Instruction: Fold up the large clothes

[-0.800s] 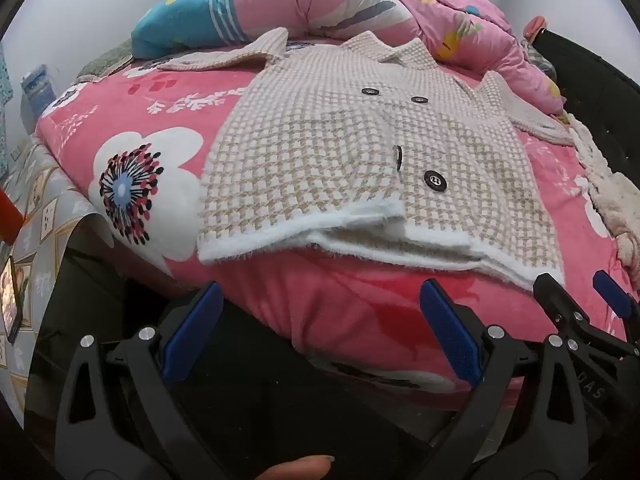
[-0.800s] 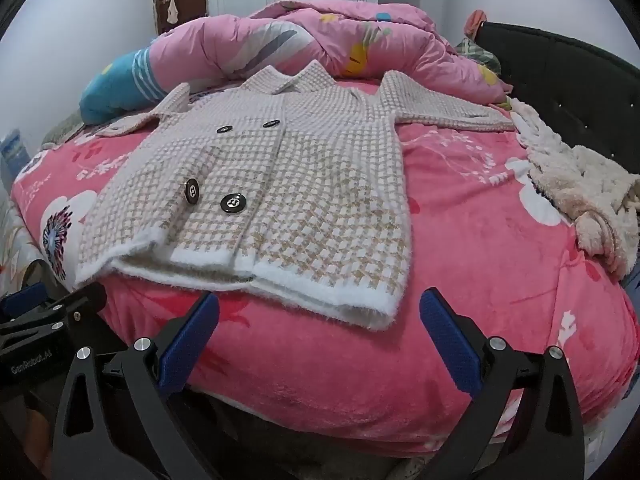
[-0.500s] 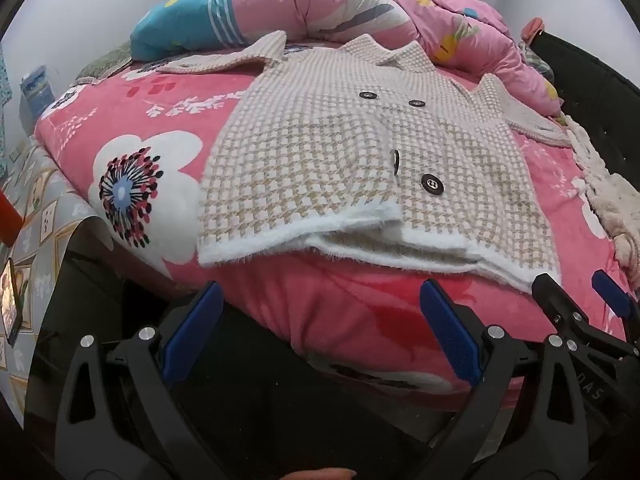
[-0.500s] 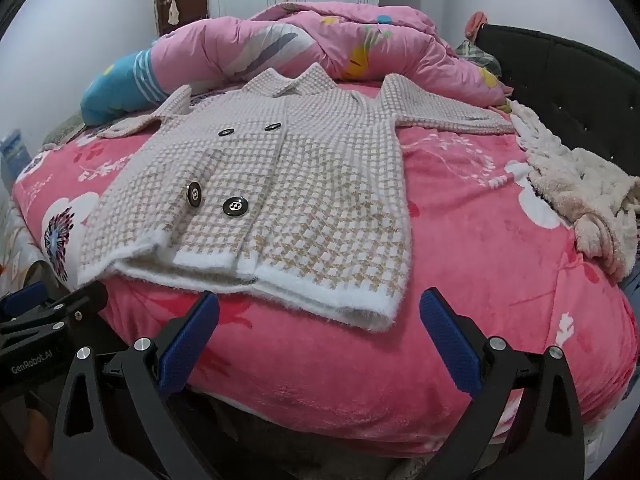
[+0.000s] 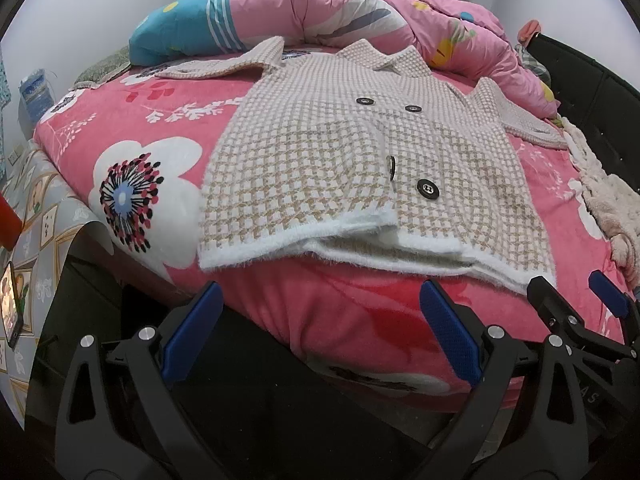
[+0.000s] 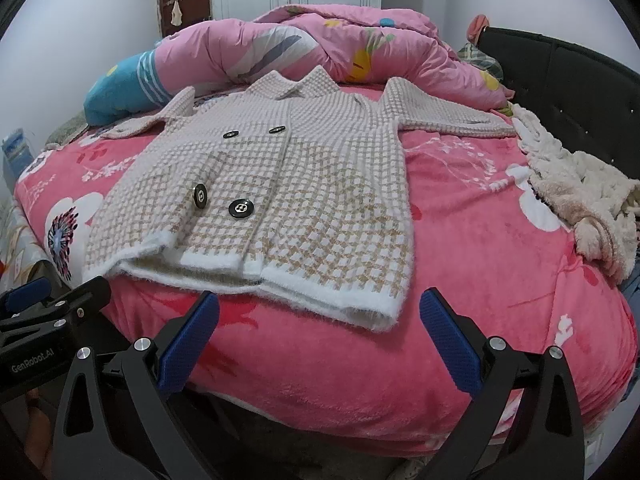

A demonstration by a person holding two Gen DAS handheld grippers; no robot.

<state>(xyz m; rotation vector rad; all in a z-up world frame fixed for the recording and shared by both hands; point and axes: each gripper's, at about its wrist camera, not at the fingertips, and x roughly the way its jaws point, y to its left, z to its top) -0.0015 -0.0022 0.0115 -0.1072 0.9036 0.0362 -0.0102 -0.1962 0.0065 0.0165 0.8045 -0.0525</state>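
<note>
We hold the left gripper (image 5: 316, 334) and right gripper (image 6: 318, 338) spread wide and empty just short of the checked cardigan's (image 6: 288, 200) white hem at twelve o'clock, the cardigan lying flat, sleeves outspread, on the pink flowered bed (image 6: 480, 272) below a rumpled pink quilt (image 6: 340, 48).

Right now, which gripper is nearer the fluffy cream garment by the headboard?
Right. The right gripper sits below the cardigan's hem corner nearest that cream garment; the left gripper is further from it.
</note>
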